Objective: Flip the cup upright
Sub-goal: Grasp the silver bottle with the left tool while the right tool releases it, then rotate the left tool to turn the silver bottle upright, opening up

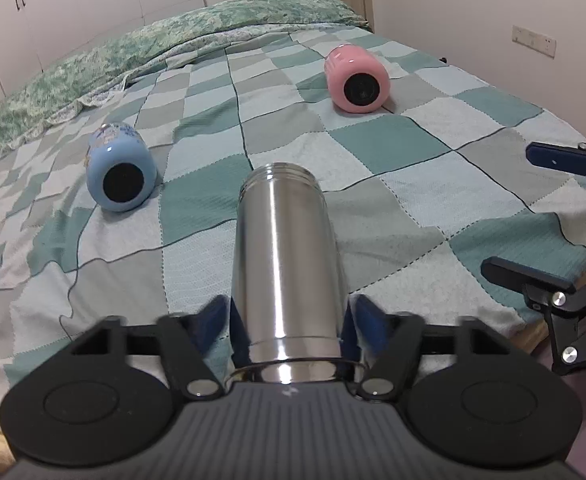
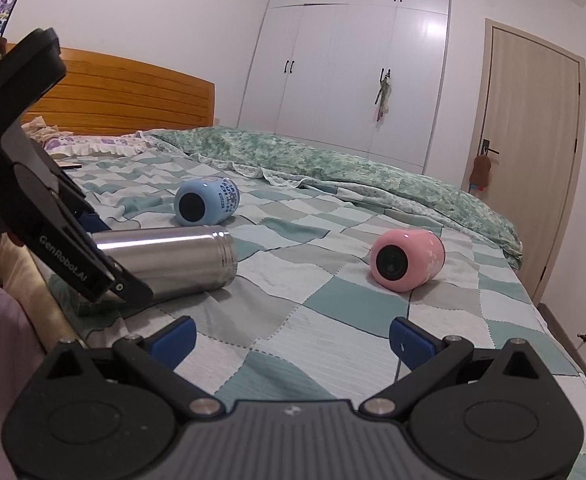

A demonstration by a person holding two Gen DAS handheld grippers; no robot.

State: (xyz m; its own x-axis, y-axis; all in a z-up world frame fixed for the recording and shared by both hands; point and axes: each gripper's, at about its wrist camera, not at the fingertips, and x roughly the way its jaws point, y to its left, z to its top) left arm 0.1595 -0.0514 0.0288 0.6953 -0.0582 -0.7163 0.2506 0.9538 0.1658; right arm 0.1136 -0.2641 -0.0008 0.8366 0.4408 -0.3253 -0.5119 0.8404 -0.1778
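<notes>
A steel cup [image 1: 287, 256] lies on its side on the checked bedspread, mouth pointing away from me. My left gripper [image 1: 289, 320] is shut on its base end, blue pads pressed on both sides. In the right wrist view the steel cup [image 2: 169, 258] lies level on the bed with the left gripper [image 2: 105, 276] around its left end. A blue cup [image 1: 119, 174] [image 2: 207, 202] and a pink cup [image 1: 357, 80] [image 2: 407, 260] also lie on their sides. My right gripper [image 2: 291, 340] is open and empty above the bed's near edge.
The bed [image 2: 333, 320] has a checked teal and grey cover, with a green floral quilt [image 2: 353, 168] heaped along the far side. A wooden headboard [image 2: 133, 96] stands at the left. A white wardrobe [image 2: 349, 60] and a door [image 2: 533, 140] are behind.
</notes>
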